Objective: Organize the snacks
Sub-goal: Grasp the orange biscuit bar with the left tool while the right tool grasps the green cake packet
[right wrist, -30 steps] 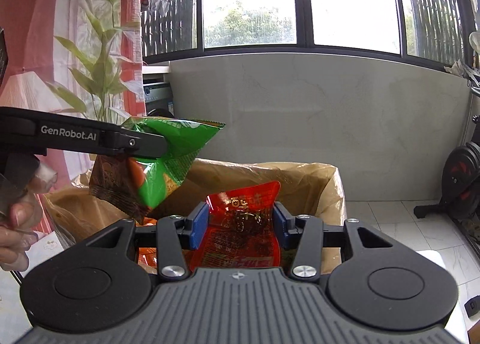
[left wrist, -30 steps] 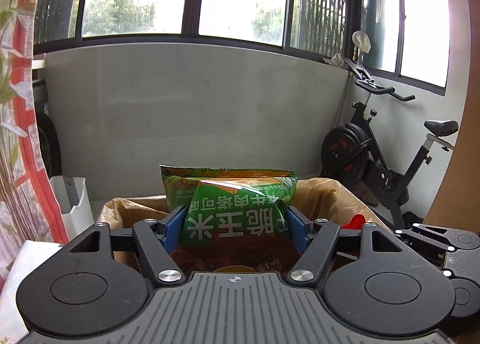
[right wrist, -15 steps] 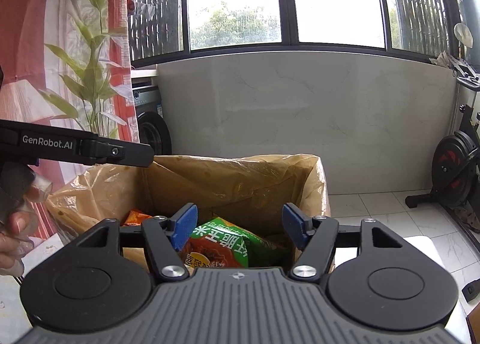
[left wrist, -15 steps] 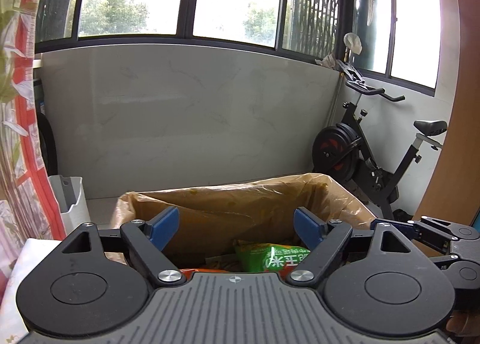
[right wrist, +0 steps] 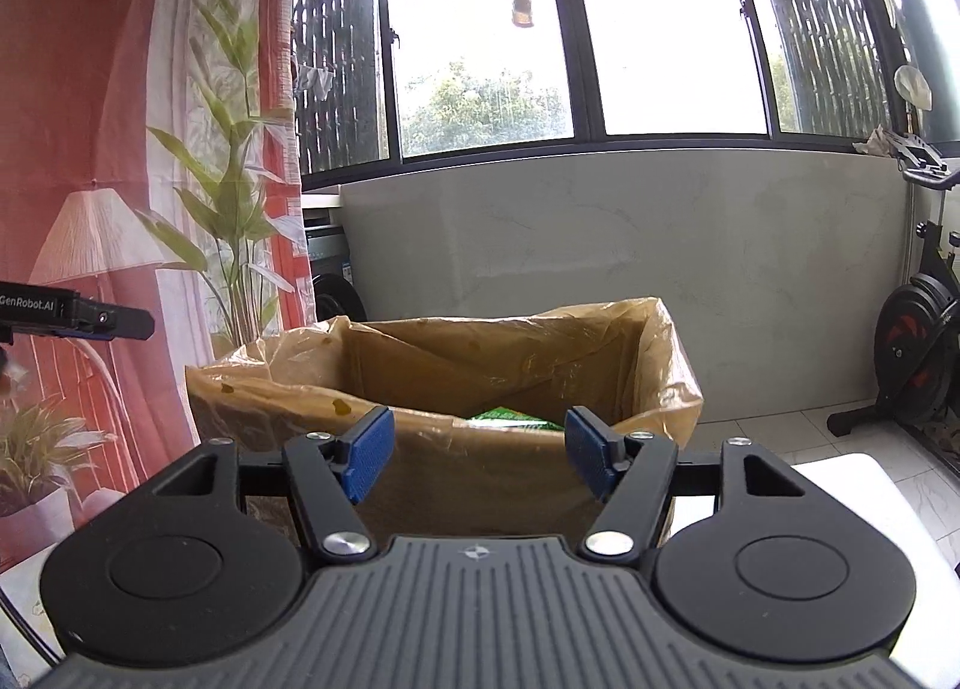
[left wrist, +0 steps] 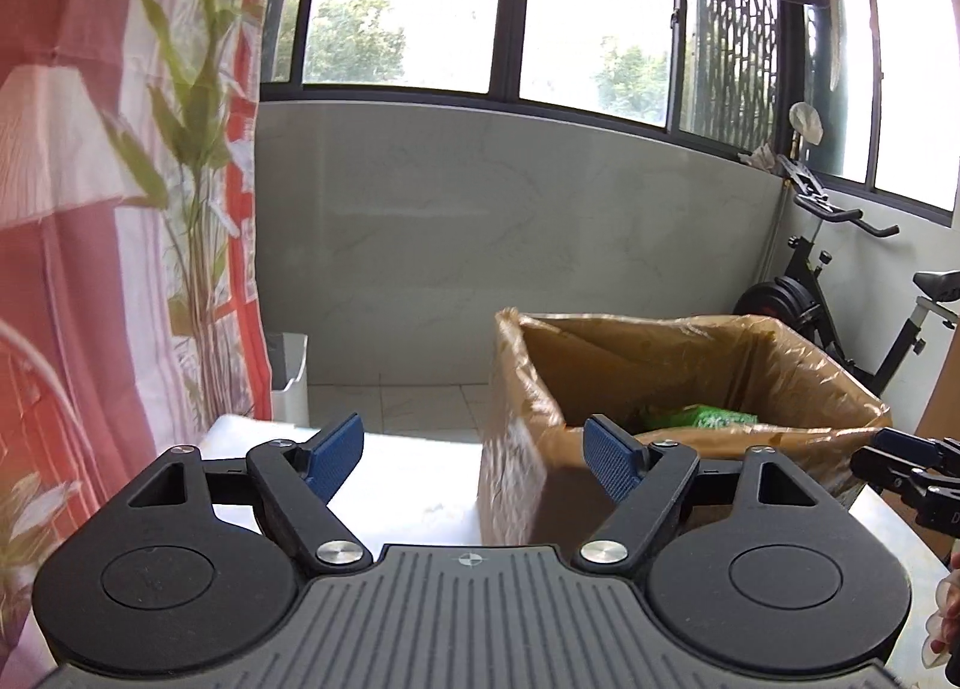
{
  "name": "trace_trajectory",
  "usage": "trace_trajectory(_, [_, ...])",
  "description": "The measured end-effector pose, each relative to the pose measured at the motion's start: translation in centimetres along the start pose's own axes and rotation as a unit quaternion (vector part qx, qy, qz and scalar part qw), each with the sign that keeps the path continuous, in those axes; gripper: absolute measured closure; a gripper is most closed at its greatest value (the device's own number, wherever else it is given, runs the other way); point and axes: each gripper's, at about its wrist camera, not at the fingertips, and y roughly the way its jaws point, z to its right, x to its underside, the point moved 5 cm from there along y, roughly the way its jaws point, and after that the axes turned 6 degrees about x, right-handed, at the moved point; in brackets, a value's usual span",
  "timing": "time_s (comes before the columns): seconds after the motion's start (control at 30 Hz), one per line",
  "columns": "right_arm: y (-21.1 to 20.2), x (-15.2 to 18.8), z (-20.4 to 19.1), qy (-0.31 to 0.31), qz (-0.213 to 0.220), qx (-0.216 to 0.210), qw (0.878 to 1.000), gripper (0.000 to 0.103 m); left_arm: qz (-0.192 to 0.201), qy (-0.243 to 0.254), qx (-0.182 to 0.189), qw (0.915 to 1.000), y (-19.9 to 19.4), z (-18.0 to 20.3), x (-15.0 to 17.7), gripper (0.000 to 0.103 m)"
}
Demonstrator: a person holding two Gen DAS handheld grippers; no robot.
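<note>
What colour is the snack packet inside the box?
Green; the snack packet shows best in the left wrist view.

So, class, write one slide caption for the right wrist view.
Empty right gripper, blue fingers apart, facing a plastic-lined brown cardboard box with a green snack packet inside.

Daylight poured in through the windows (right wrist: 672, 47), whose panes were blown out to white. The wall (left wrist: 480, 245) below sat in soft, even shade. Both fisheye views bent straight lines toward the edges. In the left view the box (left wrist: 516, 485) looked smeared by motion blur, and the curtain (left wrist: 90, 209) was soft.
</note>
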Motion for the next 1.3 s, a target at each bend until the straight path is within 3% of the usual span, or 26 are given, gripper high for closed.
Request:
trace_trajectory(0.2, [-1.2, 3.2, -0.1, -0.017, 0.007, 0.034, 0.999, 0.037, -0.058, -0.052, -0.029, 0.9966, 0.0, -2.4, 6.1, 0.036])
trace_trajectory(0.37, [-1.2, 6.7, 0.6, -0.019, -0.026, 0.053, 0.998, 0.037, -0.088, -0.057, -0.050, 0.9932, 0.0, -3.1, 9.6, 0.039])
trace_trajectory(0.67, [2.0, 11.9, 1.9, -0.025, -0.128, 0.086, 0.988, 0.043, -0.099, -0.050, -0.058, 0.9922, 0.0, -2.2, 10.9, 0.039])
trace_trajectory(0.83, [3.2, 13.9, 1.1, -0.041, -0.163, 0.072, 0.983, 0.045, -0.110, -0.051, -0.062, 0.9907, 0.2, -2.4, 11.6, 0.042])
trace_trajectory(0.97, [3.6, 15.1, 0.8, -0.054, -0.184, 0.070, 0.979, 0.046, -0.118, -0.061, -0.069, 0.9886, 0.1, -2.8, 12.5, 0.042])
trace_trajectory(1.3, [4.0, 15.6, 0.6, -0.071, -0.189, 0.072, 0.977, 0.047, -0.138, -0.060, -0.067, 0.9862, 0.5, -2.3, 13.8, 0.043])
